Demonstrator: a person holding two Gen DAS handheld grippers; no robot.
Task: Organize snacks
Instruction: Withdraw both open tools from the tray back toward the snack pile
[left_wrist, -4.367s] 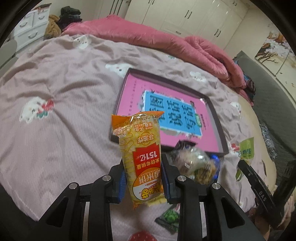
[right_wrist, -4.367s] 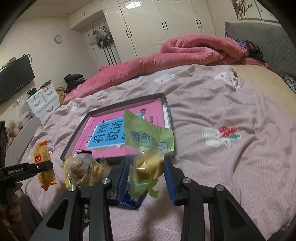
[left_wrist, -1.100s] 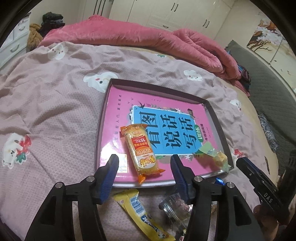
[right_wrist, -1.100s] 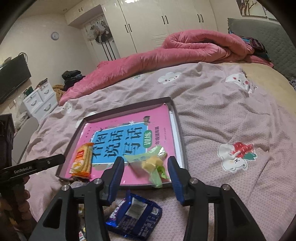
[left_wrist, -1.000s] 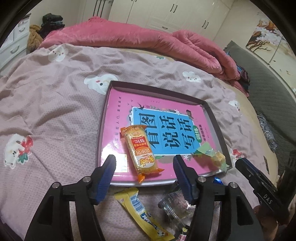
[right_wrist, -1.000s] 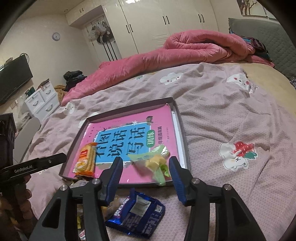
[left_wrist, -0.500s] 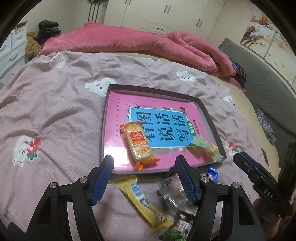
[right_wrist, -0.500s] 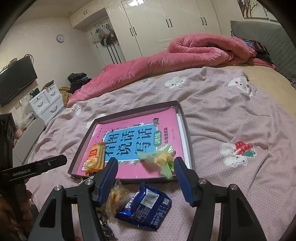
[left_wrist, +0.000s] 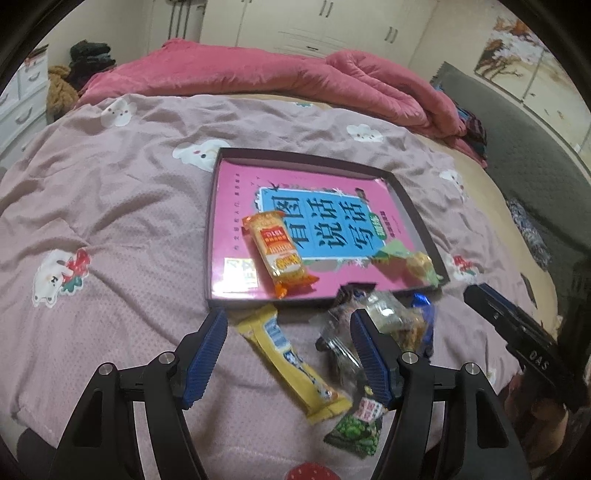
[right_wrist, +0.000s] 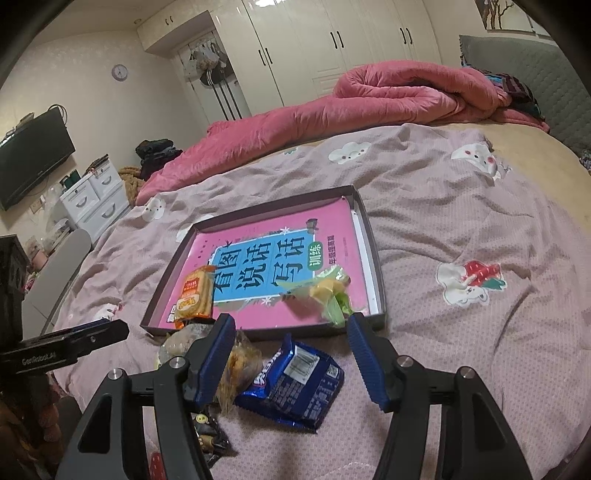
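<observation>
A dark shallow tray (left_wrist: 406, 201) (right_wrist: 375, 254) with a pink and blue book in it lies on the bed. In it lie an orange cracker pack (left_wrist: 279, 253) (right_wrist: 194, 291) and a green-wrapped yellow snack (left_wrist: 410, 260) (right_wrist: 325, 291). In front of the tray lie a yellow bar (left_wrist: 291, 356), a clear bag of snacks (left_wrist: 373, 328) (right_wrist: 236, 363), a blue biscuit pack (right_wrist: 295, 380) and a small green packet (left_wrist: 356, 428). My left gripper (left_wrist: 286, 325) hangs open above the yellow bar. My right gripper (right_wrist: 290, 326) is open above the blue pack. Neither holds anything.
The bed has a mauve cover (left_wrist: 110, 206) with cartoon prints and a rolled pink quilt (left_wrist: 258, 74) at the far side. A white drawer unit (right_wrist: 92, 201), a television (right_wrist: 29, 166) and wardrobes (right_wrist: 332, 48) stand beyond the bed. A grey headboard (left_wrist: 524, 155) is on the right.
Both grippers let go of their snacks in the tray and drew back towards the near edge of the bed, so the loose snacks in front of the tray came into view. Their jaws spread wider.
</observation>
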